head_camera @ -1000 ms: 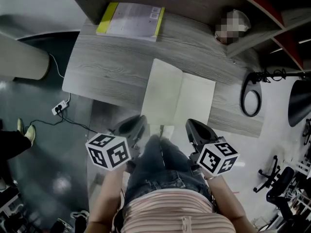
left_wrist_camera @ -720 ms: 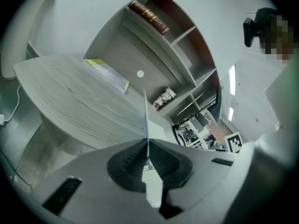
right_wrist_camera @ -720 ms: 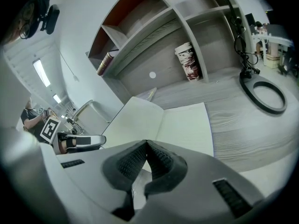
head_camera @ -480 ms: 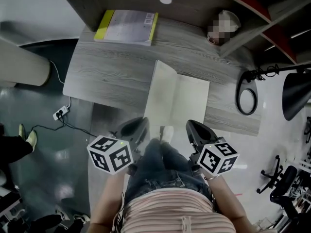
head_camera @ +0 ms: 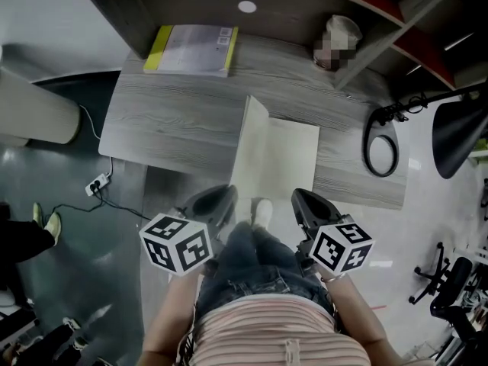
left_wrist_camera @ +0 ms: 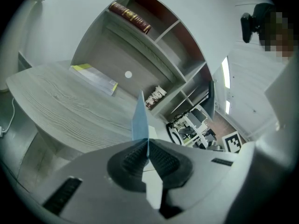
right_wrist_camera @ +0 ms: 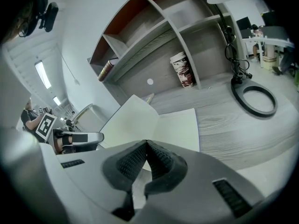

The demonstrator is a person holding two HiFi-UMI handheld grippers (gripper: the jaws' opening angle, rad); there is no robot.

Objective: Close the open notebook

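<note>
Desk point(head_camera: 168, 120): grey wood-grain surface, matt, with streaked grain visible. Notebook point(head_camera: 286, 158): plain pale paper pages, smooth and matt. Fingers point(left_wrist_camera: 161, 160): black ribbed pads, matt, seated in smooth light-grey plastic shells. Floor point(head_camera: 84, 280): smooth, glossy, showing reflections.

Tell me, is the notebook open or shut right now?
Half open. The left gripper pinches the left leaf of the notebook, which stands up on edge; the right page lies flat on the desk.
</note>
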